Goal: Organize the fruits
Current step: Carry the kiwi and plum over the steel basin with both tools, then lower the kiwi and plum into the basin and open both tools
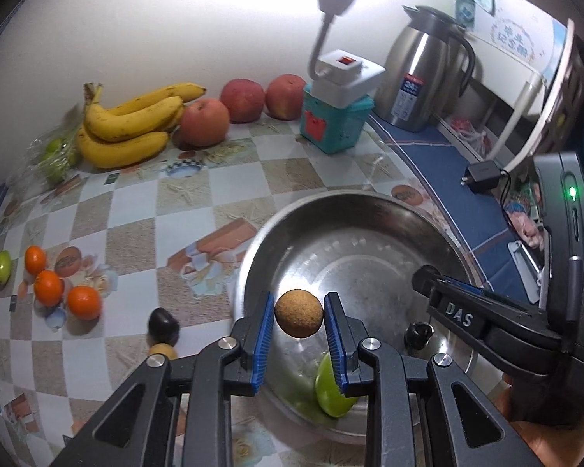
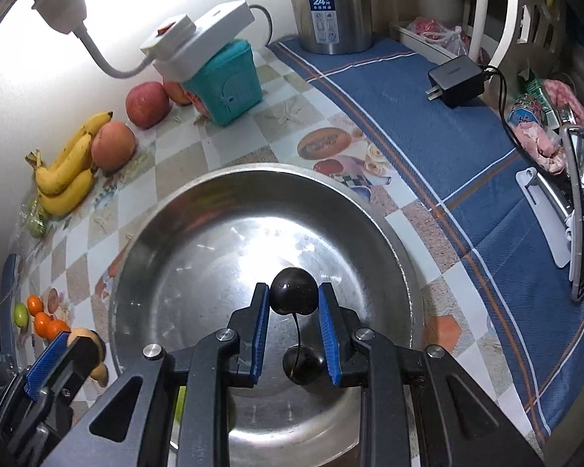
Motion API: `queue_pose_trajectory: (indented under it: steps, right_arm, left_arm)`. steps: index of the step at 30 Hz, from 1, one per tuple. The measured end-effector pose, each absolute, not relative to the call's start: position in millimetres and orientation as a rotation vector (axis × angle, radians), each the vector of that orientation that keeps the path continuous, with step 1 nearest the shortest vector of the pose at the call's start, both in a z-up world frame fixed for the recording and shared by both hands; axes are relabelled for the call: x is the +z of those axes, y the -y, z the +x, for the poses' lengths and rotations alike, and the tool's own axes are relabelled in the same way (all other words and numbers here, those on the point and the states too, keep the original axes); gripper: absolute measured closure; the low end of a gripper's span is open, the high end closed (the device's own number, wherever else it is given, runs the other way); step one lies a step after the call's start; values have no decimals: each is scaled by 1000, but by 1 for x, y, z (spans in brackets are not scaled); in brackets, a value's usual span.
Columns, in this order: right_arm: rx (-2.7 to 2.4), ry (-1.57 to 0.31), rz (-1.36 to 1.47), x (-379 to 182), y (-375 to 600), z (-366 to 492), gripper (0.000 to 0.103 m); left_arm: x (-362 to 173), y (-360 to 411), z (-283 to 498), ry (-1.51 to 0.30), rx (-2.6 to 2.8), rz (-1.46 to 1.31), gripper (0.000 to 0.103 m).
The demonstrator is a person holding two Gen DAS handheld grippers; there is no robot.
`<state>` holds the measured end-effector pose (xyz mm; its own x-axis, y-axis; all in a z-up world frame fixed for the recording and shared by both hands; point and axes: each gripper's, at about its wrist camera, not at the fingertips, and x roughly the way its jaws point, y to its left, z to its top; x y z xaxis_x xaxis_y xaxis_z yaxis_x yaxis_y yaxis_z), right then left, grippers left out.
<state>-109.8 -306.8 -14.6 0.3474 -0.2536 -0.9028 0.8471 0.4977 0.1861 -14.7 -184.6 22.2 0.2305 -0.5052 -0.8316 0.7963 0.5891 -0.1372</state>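
— What do my two tools hold now?

— My left tool (image 1: 299, 321) is closed on a brown round fruit (image 1: 299, 313), pinched between the blue pads (image 1: 264, 340). It hangs above the steel bowl (image 1: 253, 257), near the rim. My right tool (image 2: 294, 305) is closed on a dark cherry (image 2: 295, 290); the thin stem hangs down from it. Below it, on the bottom of the bowl, I see a dark shape – whether it is a second cherry or a reflection, I cannot tell.

— Is something in the bowl?

— One green fruit (image 1: 331, 393), against the near wall, partly hidden behind my left tool.

— And on the counter?

— On the counter (image 1: 136, 210), along the wall: bananas (image 1: 128, 124), then three apples (image 1: 205, 122) in a row, touching each other. Left of the bowl, three oranges (image 1: 83, 302) are close together, with a small green fruit (image 1: 2, 266) just beside them. Near my left tool lie one more cherry (image 1: 163, 325) and a yellowish fruit (image 1: 162, 350) touching it – this one is mostly hidden.

— Other things?

— A teal box (image 1: 333, 122) with a white power strip (image 1: 346, 78) on top, and a steel kettle (image 1: 420, 78) on a blue cloth (image 2: 408, 116).
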Motion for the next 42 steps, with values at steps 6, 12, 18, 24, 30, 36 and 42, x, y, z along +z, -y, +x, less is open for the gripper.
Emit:
queue_pose_trajectory:
  steps: [6,12,18,24,30,36,42]
  right_arm:
    - [-802,-978,720,-25,306,-105,76]
    - [-806,-1003,703,-34,306,-100,76]
    - [-810,-1019,686,-38,304,-98,76]
    - [-812,-1025,682,-39,304,-98,76]
    - [-812,-1024,680,-38,304,-97,76]
    - [-824,-1005,687,-33,306,-99,65]
    - [-819,-945,693,-15,306,-100,65]
  left_arm:
    - [6,190,-13,-1009,-900,363,75]
    - [-5,194,-11,-1034,-884,363,75]
    - [-10,195,-10,-1049,-875,364,74]
    - [-11,195,-11,-1054,-884,369,74]
    - [-10,196,-11,-1059,-888,371,58]
    - [-3,193,-6,-1062,-882,355,47]
    - [15,189,0,-1040,-886,317,40]
